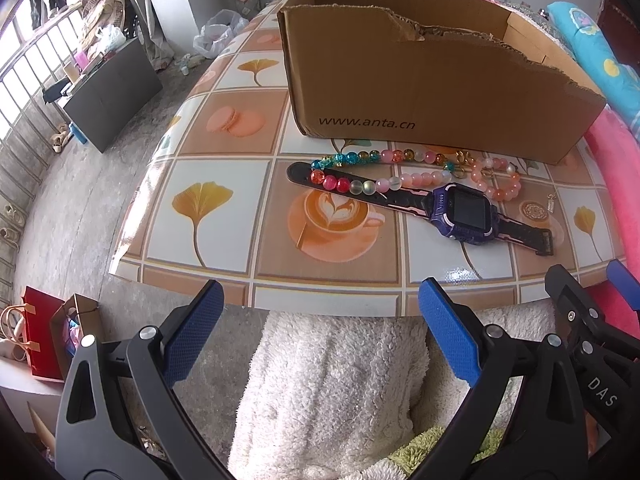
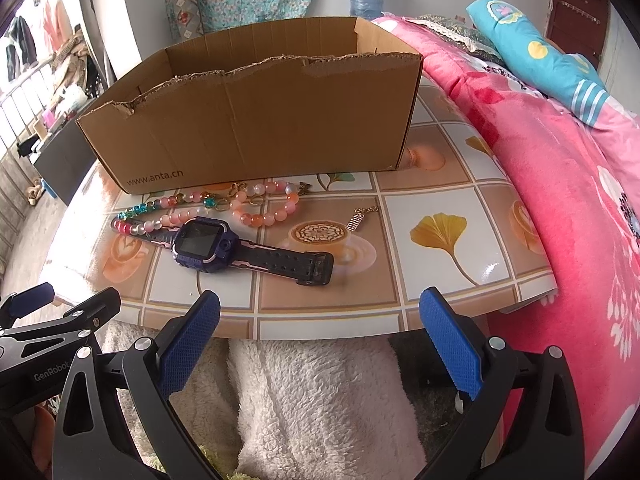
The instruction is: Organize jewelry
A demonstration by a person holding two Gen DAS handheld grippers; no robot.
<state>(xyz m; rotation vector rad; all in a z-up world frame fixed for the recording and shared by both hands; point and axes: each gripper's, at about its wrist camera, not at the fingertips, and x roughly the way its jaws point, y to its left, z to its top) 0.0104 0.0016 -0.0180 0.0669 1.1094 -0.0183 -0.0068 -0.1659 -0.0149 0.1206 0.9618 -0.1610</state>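
Two grippers wide open, empty: left gripper [image 1: 320, 328], right gripper [image 2: 320, 332] | torn brown cardboard box [image 2: 256, 120] on tiled-print table [image 2: 440, 208] | purple smartwatch [image 2: 202, 240] before box | multicoloured bead strand [image 1: 384, 168] between, draped over strap

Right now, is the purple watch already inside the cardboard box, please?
No, the purple watch lies on the table in front of the cardboard box.
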